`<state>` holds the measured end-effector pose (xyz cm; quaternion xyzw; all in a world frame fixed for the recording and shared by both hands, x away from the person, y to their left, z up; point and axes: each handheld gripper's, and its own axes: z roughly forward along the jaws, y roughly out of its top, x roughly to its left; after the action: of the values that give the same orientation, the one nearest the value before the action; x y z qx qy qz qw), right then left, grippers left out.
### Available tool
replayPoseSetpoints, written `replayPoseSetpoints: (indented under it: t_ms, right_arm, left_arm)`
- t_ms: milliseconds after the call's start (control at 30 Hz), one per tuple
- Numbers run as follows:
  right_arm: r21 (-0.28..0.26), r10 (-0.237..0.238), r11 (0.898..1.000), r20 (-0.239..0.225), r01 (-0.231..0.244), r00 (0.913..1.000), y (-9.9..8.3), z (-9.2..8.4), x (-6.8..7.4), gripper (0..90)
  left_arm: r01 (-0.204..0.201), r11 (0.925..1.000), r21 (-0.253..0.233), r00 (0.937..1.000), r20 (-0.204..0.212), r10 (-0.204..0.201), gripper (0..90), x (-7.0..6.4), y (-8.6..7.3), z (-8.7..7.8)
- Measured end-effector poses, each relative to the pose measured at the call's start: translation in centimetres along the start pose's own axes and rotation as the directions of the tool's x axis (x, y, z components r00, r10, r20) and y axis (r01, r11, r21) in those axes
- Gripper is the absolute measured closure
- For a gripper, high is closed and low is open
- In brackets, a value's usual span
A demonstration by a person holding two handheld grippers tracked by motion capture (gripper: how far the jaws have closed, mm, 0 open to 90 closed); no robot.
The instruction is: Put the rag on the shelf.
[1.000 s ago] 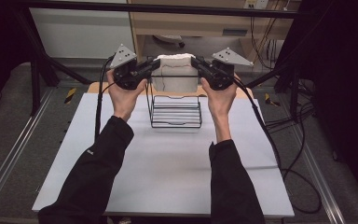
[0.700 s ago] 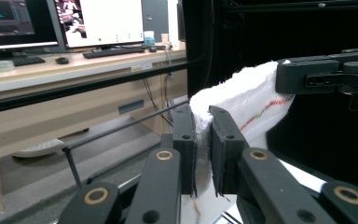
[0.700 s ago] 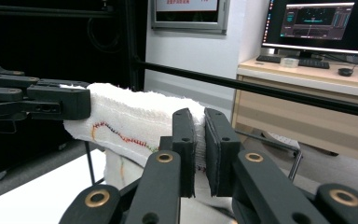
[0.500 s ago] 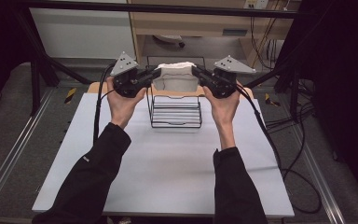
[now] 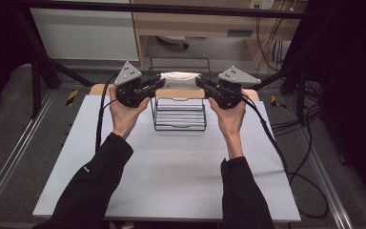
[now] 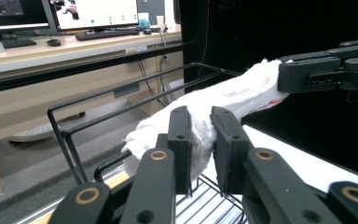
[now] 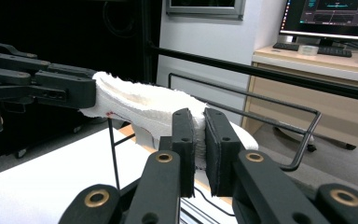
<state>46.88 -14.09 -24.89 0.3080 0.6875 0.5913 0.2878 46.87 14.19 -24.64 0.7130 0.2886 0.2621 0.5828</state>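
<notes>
White terry cloth, a folded towel (image 5: pixel 177 77), hangs stretched between the two grippers above the far side of a black wire rack (image 5: pixel 179 113), which stands on the far middle of the white table (image 5: pixel 171 171). The left gripper (image 5: pixel 158 84) takes the towel's left end and the right gripper (image 5: pixel 201 82) its right end, each held level by a hand in a black sleeve and pointing inward toward the other. In the left gripper view the towel (image 6: pixel 223 100) lies between that gripper's two black jaws; the left pad presses into the cloth, while a thin dark gap shows beside the right pad, and these jaws have just been opening a little with the towel between them. Farther off in that view the other gripper (image 6: pixel 289 74) clamps the towel's far end. In the right gripper view the jaws stand narrow and pinch a fold of the towel (image 7: pixel 144 105) tightly between the pads, and the left gripper (image 7: pixel 81 91) holds the opposite end beyond. A tall wire frame of the rack (image 7: pixel 261 105) rises behind the towel, with a wooden desk (image 5: pixel 205 24) on the far side of the table.
</notes>
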Motion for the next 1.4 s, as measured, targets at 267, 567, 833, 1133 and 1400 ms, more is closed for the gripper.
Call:
replayPoseSetpoints:
  t_ms: [267, 567, 833, 1133, 1400]
  right_arm:
    - [0.007, -0.01, 1.0, -0.007, 0.01, 0.9999, -0.5, -0.1, 0.0, 83.3]
    - [0.008, -0.021, 1.0, -0.009, 0.021, 0.9997, -0.9, -0.2, 0.1, 83.3]
    - [0.012, -0.026, 1.0, -0.018, 0.026, 0.9995, -1.2, -0.3, 0.1, 83.1]
    - [0.032, -0.028, 0.999, -0.028, 0.029, 0.9992, -1.7, -0.3, 0.1, 82.0]
    - [0.045, -0.02, 0.999, -0.046, 0.022, 0.9987, -1.7, -0.5, 0.0, 74.7]
  left_arm:
    - [0.038, 0.9992, -0.008, 0.9992, -0.011, -0.038, 68.9, 1.1, 1.9, -1.8]
    - [0.066, 0.9969, 0.042, 0.9978, -0.008, -0.066, 82.2, 1.5, 3.8, 0.2]
    - [0.062, 0.9912, 0.117, 0.9974, 0.029, -0.066, 89.6, 0.9, 3.0, 2.3]
    - [0.02, 0.9885, 0.15, 0.9989, 0.04, -0.027, 89.6, 0.3, 1.1, 2.6]
    - [0.026, 0.9864, 0.162, 0.9991, 0.028, -0.031, 89.8, 0.2, 0.4, 2.9]
